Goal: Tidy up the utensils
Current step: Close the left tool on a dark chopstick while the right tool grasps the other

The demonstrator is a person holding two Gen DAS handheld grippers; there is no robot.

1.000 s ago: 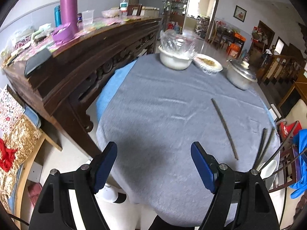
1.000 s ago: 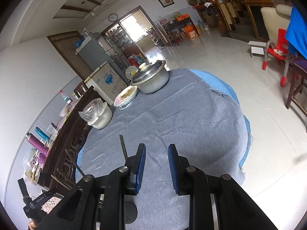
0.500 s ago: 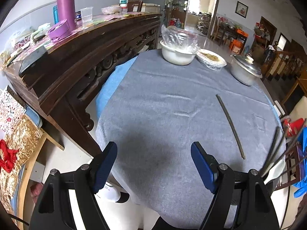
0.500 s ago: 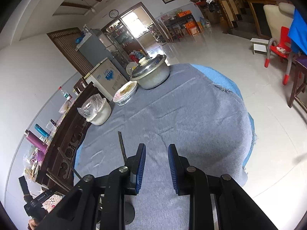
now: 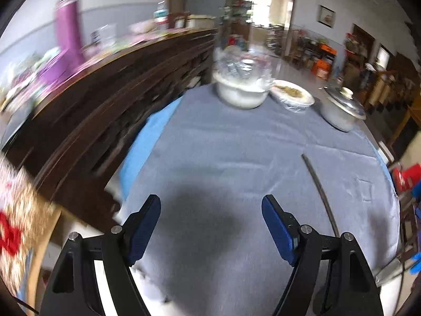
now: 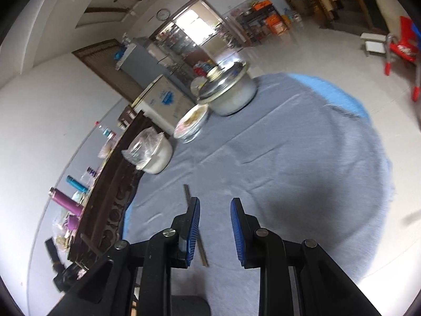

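A single dark chopstick (image 5: 319, 192) lies on the grey tablecloth (image 5: 223, 163), to the right of my left gripper (image 5: 210, 226). That gripper is wide open and empty, low over the near part of the table. In the right wrist view the same chopstick (image 6: 187, 193) runs under the left finger of my right gripper (image 6: 214, 223). The right gripper's jaws stand a little apart with nothing between them.
A white bowl under plastic film (image 5: 242, 89), a covered dish (image 5: 293, 96) and a lidded metal pot (image 5: 342, 110) stand at the table's far edge. A dark carved sideboard (image 5: 100, 100) with a purple flask (image 5: 69, 31) runs along the left. A red chair (image 6: 402, 44) stands on the floor.
Both grippers have moved forward over the table and the views are blurred by motion. The right gripper has swung nearer the chopstick. The utensils seen earlier at the right edge have left the view.
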